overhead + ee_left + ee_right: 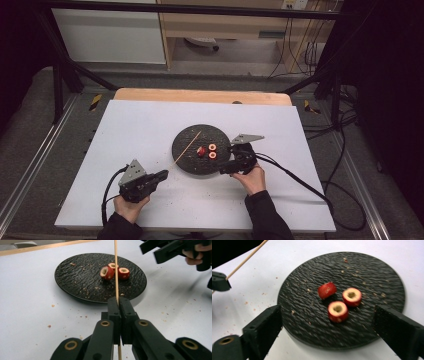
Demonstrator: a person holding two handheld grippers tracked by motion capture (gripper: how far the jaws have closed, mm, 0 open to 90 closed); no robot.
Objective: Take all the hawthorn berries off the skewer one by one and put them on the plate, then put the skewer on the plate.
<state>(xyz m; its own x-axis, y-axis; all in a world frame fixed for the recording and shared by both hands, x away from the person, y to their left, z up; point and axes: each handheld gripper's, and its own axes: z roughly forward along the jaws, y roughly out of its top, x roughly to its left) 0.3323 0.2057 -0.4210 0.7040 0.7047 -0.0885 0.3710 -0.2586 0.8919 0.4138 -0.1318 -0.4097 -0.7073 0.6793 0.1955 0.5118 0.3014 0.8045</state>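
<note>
left gripper (119, 301): i see it pinching the skewer (116, 270), pointing at 1 o'clock.
right gripper (327, 322): spread wide over the plate (372, 270).

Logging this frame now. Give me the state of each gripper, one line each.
Left gripper: closed, holding the wooden skewer.
Right gripper: open, holding nothing, jaws spread before the three red fruit pieces on the black plate.

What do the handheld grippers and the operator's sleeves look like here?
Both the left gripper and the right gripper are black, two-jawed, with blocky rectangular jaw pads on linked arms pinned by brass-coloured rivets. Each carries a grey three-cornered plate on top and trails a black cable. The person wears dark long sleeves; hands are bare, no gloves.
</note>
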